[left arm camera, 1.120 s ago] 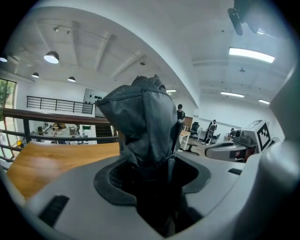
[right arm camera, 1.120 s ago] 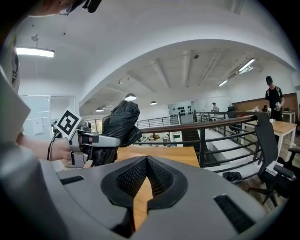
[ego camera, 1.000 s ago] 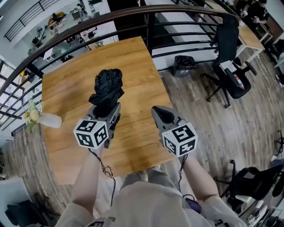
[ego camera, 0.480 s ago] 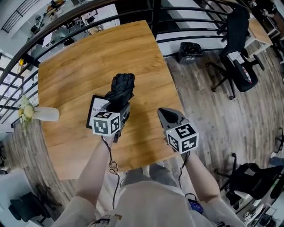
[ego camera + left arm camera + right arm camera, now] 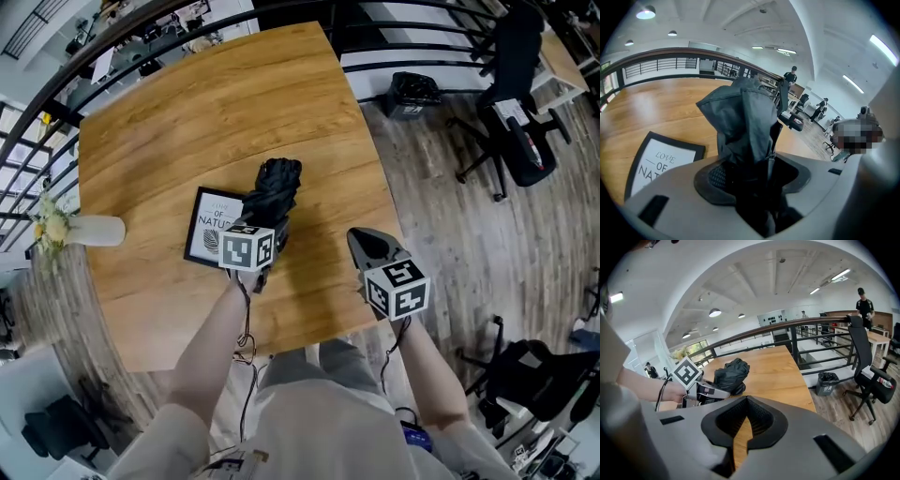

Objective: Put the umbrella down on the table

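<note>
left tool point(image 5: 275, 225), right tool point(image 5: 368, 246): grey, black-white marker cubes point(image 5: 248, 251) | black cable point(image 5: 246, 323) | pale top point(image 5: 309, 417)

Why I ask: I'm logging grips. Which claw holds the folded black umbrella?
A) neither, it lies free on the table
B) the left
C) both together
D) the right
B: the left claw is clamped on the black umbrella, while the right claw is shut with nothing in it.

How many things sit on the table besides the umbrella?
2: a framed print beside the left gripper, a white flower vase at the table's left edge. More may be hidden.
</note>
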